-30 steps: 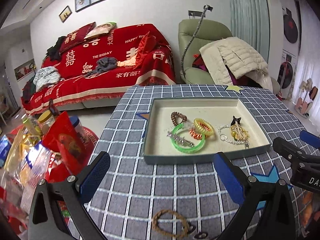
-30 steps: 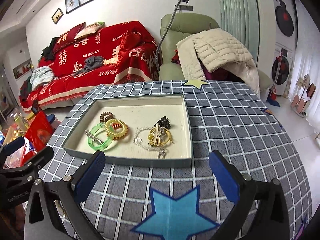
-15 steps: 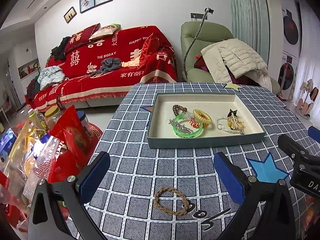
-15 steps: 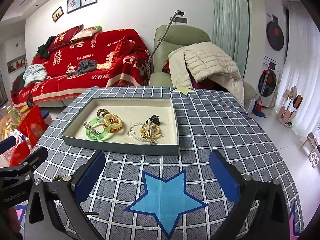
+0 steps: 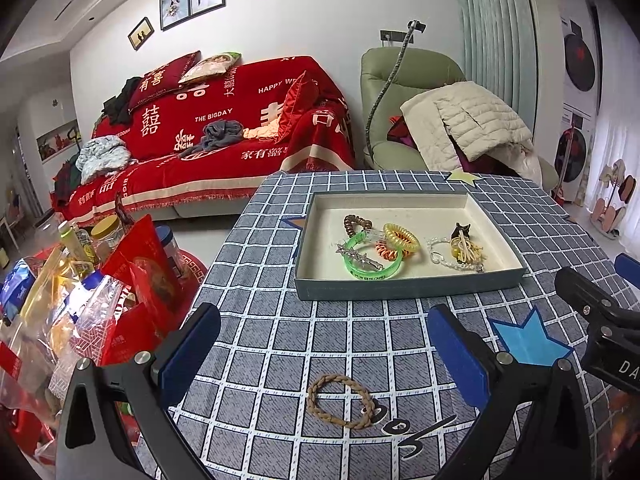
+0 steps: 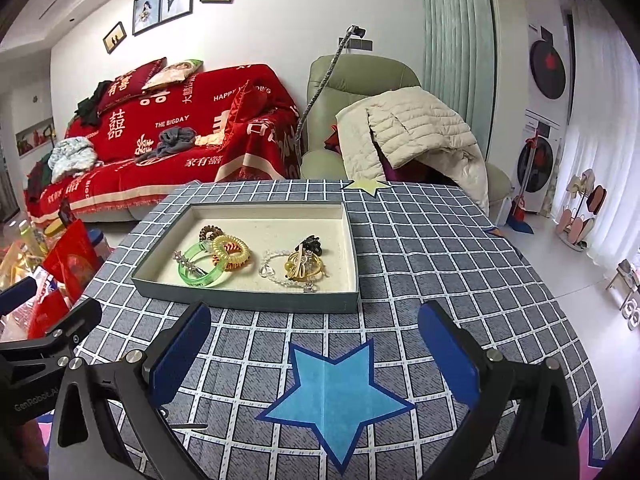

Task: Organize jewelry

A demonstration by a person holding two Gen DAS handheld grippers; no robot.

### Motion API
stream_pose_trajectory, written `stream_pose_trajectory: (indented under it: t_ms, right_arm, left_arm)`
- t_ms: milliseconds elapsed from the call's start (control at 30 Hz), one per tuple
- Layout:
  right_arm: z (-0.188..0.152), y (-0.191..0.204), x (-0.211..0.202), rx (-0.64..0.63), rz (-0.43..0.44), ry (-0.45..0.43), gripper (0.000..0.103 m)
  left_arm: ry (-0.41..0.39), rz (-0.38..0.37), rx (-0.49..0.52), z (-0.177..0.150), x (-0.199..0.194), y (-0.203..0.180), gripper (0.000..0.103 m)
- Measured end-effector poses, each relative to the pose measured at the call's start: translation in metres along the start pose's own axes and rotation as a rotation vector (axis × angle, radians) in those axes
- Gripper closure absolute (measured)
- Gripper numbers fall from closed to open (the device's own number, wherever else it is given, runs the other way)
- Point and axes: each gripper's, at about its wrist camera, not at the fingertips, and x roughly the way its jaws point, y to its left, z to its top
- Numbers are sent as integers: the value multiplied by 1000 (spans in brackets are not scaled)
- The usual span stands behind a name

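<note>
Both grippers pulled back toward near edge; tray (image 5: pixel 408 291) now farther off. Braided bracelet (image 5: pixel 343 401) lies flat on tablecloth (image 5: pixel 280 344), between left gripper (image 5: pixel 320 354) fingers, slightly nearer. Left closer. Right gripper (image 6: pixel 316 348) likewise spread, empty.

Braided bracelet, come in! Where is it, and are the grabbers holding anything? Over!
Left gripper open, empty. Right gripper open, empty. Braided bracelet flat on the tablecloth, outside the tray, between the left fingers. Nothing in the way.

Left gripper (image 5: pixel 324 356) and right gripper (image 6: pixel 314 354) hover side by side, jaws spread wide, nothing between their fingers.
</note>
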Motion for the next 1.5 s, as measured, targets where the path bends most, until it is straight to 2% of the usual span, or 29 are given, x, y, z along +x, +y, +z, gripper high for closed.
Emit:
stream_pose_trajectory:
  t_ms: [1500]
  right_arm:
    - [1, 0, -3, 4, 1, -2, 0]
  left_arm:
    - [2, -10, 1, 3, -3, -2, 0]
